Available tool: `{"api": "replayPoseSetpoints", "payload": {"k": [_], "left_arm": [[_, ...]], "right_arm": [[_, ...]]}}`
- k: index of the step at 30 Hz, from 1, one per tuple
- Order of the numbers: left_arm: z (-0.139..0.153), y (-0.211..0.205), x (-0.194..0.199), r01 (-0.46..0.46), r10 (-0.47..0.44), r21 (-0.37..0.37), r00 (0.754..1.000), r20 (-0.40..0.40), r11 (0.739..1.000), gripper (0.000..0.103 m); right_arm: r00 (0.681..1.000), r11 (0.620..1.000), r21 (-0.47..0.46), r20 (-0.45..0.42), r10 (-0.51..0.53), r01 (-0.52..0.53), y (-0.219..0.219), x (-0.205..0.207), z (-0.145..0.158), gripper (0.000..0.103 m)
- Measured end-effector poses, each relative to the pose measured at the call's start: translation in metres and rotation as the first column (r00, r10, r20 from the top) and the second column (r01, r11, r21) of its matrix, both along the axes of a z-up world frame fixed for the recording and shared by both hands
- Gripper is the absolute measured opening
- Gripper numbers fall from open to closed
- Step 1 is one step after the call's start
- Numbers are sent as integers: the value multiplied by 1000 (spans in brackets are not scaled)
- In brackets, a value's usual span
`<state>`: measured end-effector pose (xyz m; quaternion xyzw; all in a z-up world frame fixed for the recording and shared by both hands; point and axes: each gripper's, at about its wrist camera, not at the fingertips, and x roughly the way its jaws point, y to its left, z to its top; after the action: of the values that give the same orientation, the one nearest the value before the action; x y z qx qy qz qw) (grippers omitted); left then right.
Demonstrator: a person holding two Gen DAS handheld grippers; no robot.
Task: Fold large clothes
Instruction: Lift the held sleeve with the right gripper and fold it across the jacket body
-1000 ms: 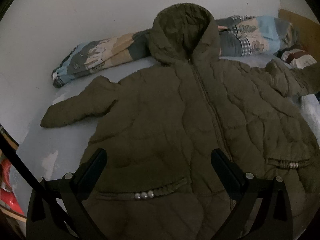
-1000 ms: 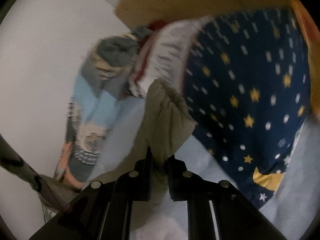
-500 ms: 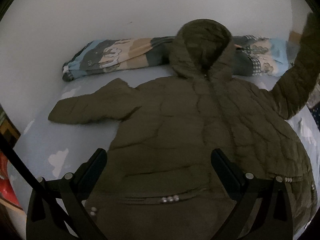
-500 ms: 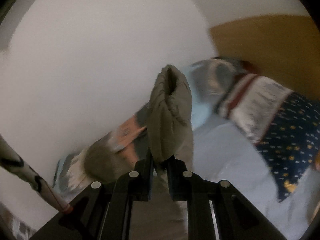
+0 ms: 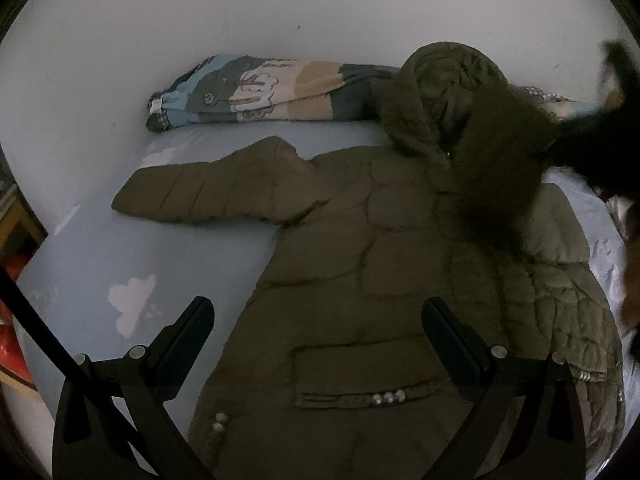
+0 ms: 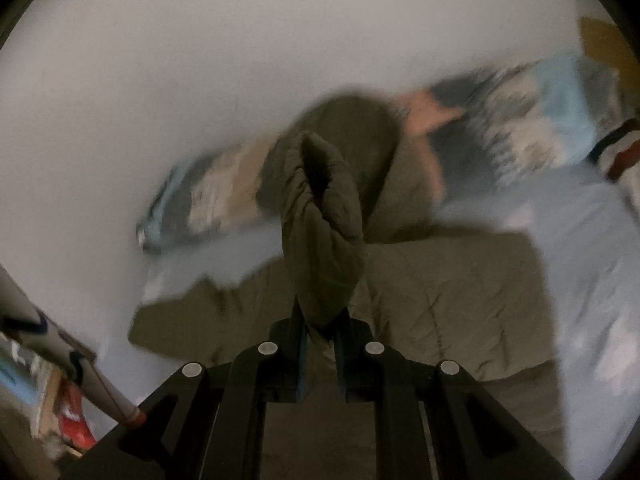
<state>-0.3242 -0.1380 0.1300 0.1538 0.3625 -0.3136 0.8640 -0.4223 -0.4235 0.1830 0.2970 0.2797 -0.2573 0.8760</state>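
An olive quilted hooded jacket (image 5: 380, 264) lies front up on the pale blue bed sheet (image 5: 120, 264). Its left sleeve (image 5: 216, 192) is spread out flat. My left gripper (image 5: 318, 344) is open and empty, hovering over the jacket's lower front near a pocket. My right gripper (image 6: 320, 320) is shut on the cuff of the right sleeve (image 6: 320, 224) and holds it up above the jacket body (image 6: 440, 300). In the left wrist view that sleeve (image 5: 504, 184) shows blurred across the chest, under the hood (image 5: 440, 92).
A patterned rolled blanket (image 5: 256, 92) lies along the white wall behind the hood; it also shows in the right wrist view (image 6: 528, 128). A red object (image 5: 8, 344) sits past the bed's left edge. A striped pillow (image 6: 624, 148) is at the far right.
My right gripper has swung the held sleeve from the right side up and over toward the jacket's chest. My left gripper has drifted left, still open.
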Motion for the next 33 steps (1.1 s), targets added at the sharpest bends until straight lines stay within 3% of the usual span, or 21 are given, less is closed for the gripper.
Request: {"api": "replayPoseSetpoints", "payload": {"k": [4,8,10,12,14,16,18,22,24,26,28,31,33], "left_arm": [[-2,1,3,-6,6,6,1000,-12,1000,103],[-4,-1,8,-14,14,12,1000,-25,1000,103],[-5,-2,9,-17,18,19,999,-32,1000,103],[-8,-3,11,-23,24,25,999,-39,999,103],[-10,-3,13,-27,28,27,998,-47,999,103],[-14,-5,13,-27,29,37,998,-55,999,103],[-19,-9,12,-21,24,53,998,-61,998,103],[-26,-16,8,-9,14,82,998,-58,997,103],[-30,-18,7,-7,13,95,998,-59,995,103],[-34,-20,7,-6,13,110,998,-65,994,103],[-40,-22,9,-5,14,125,997,-72,992,103],[-50,-27,12,0,16,162,995,-94,987,103],[-52,-27,14,-4,21,166,995,-99,986,103]], "right_arm": [[995,998,56,-92,47,-42,16,43,-65,13],[992,993,103,-99,73,-63,14,62,-102,14],[988,983,150,-100,119,-104,16,69,-113,27],[977,971,173,-104,187,-167,20,71,-115,35],[974,968,152,-76,213,-200,24,62,-104,37],[979,971,122,-6,205,-203,17,42,-86,54],[989,986,79,12,148,-149,3,23,-78,66],[999,998,54,-25,24,-23,-39,-12,-83,66],[996,999,33,-89,-32,35,-50,-14,-94,66],[970,992,-7,-209,-125,126,-65,-8,-114,66],[950,986,1,-267,-159,165,-80,-6,-133,66],[922,991,37,-371,-108,131,-91,3,-171,68],[915,993,31,-393,-91,112,-94,5,-168,68]]}}
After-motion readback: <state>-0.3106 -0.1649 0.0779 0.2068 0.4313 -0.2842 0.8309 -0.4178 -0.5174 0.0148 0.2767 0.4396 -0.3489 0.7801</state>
